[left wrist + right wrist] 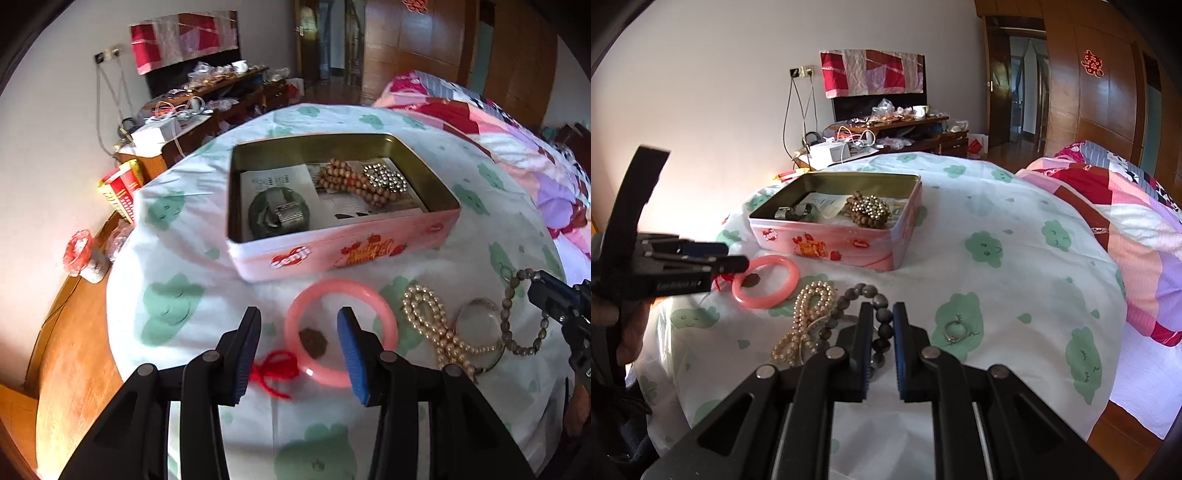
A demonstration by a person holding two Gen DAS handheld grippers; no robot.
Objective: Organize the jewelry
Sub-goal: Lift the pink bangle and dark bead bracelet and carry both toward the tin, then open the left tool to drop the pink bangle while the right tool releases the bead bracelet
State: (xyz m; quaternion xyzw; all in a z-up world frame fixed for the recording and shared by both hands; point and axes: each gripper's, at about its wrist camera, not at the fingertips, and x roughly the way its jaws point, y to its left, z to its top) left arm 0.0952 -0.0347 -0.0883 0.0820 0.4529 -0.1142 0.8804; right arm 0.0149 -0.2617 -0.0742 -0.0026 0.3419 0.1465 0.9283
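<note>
My left gripper hangs open over a pink bangle on the bedsheet. One finger is inside the ring and one outside, and neither pad presses it. A red cord and a brown pendant lie by the bangle. My right gripper is shut on a bead of the dark bead bracelet. Pearls lie to its left and a small ring to its right. The open pink tin behind holds a green bangle, wooden beads and gold beads.
A clear bangle rests under the pearls. A patchwork quilt is bunched along the bed's right side. The wooden bed edge runs on the left with a red-topped jar. A cluttered cabinet stands by the wall.
</note>
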